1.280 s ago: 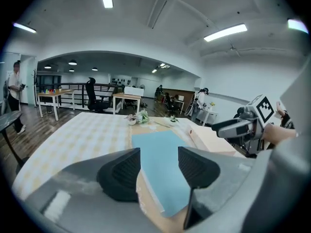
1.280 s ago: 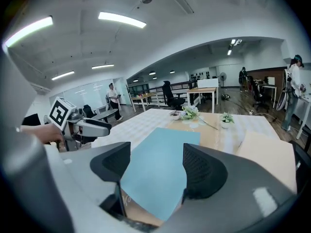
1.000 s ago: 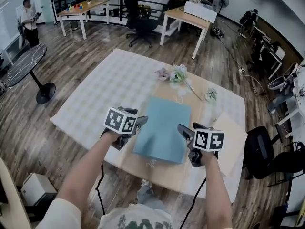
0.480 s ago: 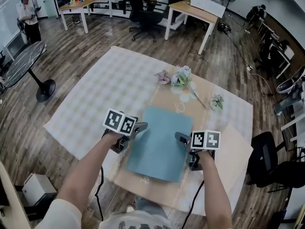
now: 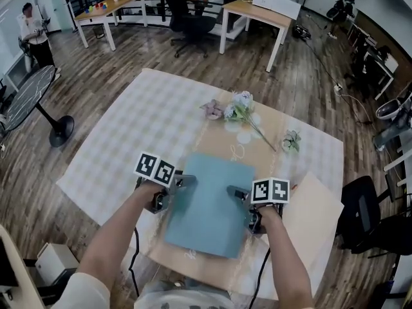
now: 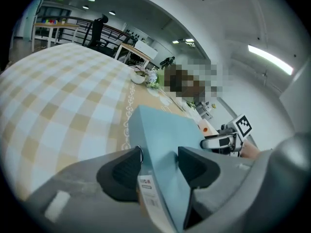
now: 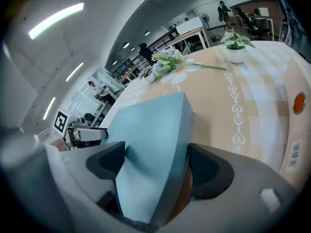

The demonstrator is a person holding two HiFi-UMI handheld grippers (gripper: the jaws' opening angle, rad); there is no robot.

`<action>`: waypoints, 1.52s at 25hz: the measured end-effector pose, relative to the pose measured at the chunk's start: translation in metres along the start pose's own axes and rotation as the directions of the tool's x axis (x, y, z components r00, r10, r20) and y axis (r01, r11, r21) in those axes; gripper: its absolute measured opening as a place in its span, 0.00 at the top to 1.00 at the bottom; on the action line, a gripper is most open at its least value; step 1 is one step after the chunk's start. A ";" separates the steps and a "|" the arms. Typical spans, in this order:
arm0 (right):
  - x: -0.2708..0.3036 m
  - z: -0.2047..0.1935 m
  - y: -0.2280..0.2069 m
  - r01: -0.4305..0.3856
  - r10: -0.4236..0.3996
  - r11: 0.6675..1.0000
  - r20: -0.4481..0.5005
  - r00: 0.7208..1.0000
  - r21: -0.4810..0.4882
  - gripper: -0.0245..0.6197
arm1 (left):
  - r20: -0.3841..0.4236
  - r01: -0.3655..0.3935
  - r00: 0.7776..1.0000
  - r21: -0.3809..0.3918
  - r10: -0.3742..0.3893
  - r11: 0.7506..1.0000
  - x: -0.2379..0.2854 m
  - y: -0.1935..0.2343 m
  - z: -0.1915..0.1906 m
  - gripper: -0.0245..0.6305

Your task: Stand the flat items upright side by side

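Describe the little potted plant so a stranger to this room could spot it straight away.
Start at the big checked tablecloth with the tan runner across it. Past the blue book, near the runner's right edge, stands the potted plant: green leaves upright in a small white pot, unlike the bunch of flowers lying loose to its left.

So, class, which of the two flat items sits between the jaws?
The light blue one: left gripper and right gripper straddle its edges, the right's jaws having just been opening. The beige one lies apart.
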State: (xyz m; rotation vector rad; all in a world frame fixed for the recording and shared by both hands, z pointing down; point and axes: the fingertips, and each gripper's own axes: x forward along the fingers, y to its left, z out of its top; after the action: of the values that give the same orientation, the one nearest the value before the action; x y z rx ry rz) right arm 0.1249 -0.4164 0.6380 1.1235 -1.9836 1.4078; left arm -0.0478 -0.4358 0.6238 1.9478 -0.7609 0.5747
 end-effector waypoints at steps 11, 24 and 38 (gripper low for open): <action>-0.034 0.034 0.040 0.038 -0.012 0.991 0.194 0.981 -0.129 0.34 | 0.115 -0.048 0.993 0.132 0.033 0.990 -0.043 -0.024 0.038 0.59; -0.103 0.070 0.123 0.266 -0.085 0.919 0.511 0.855 -0.292 0.35 | 0.298 -0.101 0.954 0.385 -0.020 0.917 -0.123 -0.068 0.096 0.59; -0.134 0.052 0.170 0.473 -0.103 0.811 0.712 0.694 -0.344 0.40 | 0.372 -0.151 0.926 0.517 -0.062 0.842 -0.161 -0.075 0.086 0.58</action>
State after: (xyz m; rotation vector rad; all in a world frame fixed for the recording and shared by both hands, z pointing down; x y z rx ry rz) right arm 0.0650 -0.3930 0.4250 1.7372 -2.2709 0.2360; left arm -0.0991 -0.4404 0.4335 2.6237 -0.9585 0.4792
